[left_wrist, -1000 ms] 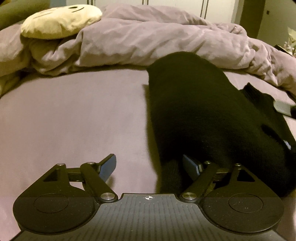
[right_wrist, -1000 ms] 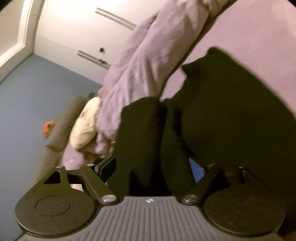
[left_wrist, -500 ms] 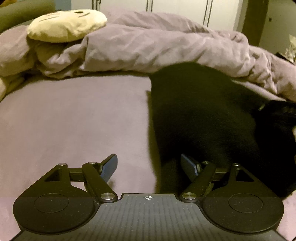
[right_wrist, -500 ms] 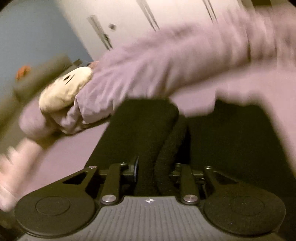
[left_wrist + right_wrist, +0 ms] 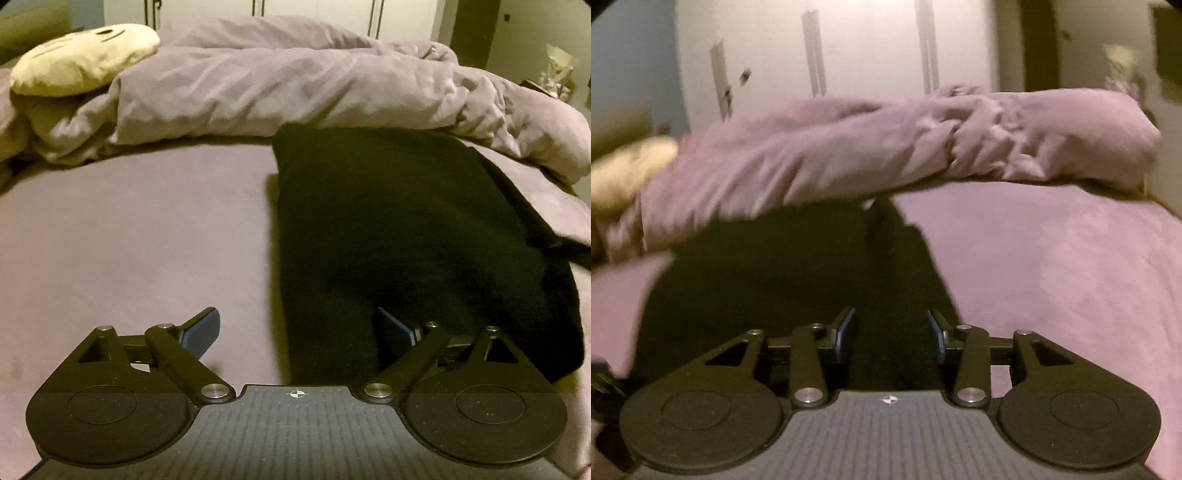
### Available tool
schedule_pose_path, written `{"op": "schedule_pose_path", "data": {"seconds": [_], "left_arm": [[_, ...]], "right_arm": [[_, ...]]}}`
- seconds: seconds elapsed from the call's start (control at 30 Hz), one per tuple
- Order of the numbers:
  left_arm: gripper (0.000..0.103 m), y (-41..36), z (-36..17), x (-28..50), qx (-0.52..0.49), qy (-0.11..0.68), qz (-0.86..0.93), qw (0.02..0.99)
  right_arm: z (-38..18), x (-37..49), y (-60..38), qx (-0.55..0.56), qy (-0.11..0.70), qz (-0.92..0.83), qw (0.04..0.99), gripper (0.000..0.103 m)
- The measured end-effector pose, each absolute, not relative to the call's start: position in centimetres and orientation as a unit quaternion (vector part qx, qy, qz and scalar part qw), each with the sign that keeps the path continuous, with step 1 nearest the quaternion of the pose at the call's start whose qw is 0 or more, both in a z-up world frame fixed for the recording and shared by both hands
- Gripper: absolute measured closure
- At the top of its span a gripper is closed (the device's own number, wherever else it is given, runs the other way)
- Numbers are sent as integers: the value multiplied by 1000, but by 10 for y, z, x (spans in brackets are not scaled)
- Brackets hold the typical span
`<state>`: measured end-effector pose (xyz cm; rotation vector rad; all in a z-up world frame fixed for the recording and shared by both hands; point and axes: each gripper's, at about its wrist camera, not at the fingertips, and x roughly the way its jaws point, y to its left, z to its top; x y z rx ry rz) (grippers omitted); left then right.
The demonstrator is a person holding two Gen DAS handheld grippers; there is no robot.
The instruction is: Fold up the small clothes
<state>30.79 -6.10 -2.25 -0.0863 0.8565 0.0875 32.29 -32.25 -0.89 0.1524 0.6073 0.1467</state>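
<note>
Folding looks to be between passes here, with a black garment [image 5: 399, 229] lying flat on the purple bed [image 5: 129, 240], just in front of the bunched-up duvet [image 5: 295, 88]. Way over at far left a cream plush pillow [image 5: 81, 59] sits on the duvet, not part of the job.

Then the left gripper [image 5: 299, 332]: its jaws stand wide apart and have just been opening further. The garment's near left edge runs between the fingers, but the pads aren't pressing on it, so nothing is held. One finger is over bare sheet, the other is right against the dark fabric.

Moving right, the right gripper [image 5: 892, 332] has its jaws partly apart, and they've just been opening too. Black cloth shows in the gap, but from the right wrist view it lies under the fingers and isn't pinched, so that side reads as let go as well. The view is blurry, so take that with a pinch of salt.

Best guess on the step: a fold has just been laid down and both sides released. The next move probably calls for picking a fresh edge on the near side, closing both grippers on it, and carrying it over evenly so the cloth doesn't bunch up against the duvet.
</note>
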Motion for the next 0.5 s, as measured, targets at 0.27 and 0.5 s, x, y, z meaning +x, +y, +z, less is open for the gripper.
{"op": "schedule_pose_path", "data": {"seconds": [0.27, 0.5], "left_arm": [[8, -71, -24, 307, -39, 413, 62, 908], [8, -70, -25, 310, -37, 422, 49, 905]], "right_arm": [[7, 300, -285, 62, 255, 180, 948, 72], [-37, 322, -265, 3, 306, 141, 941, 84]]}}
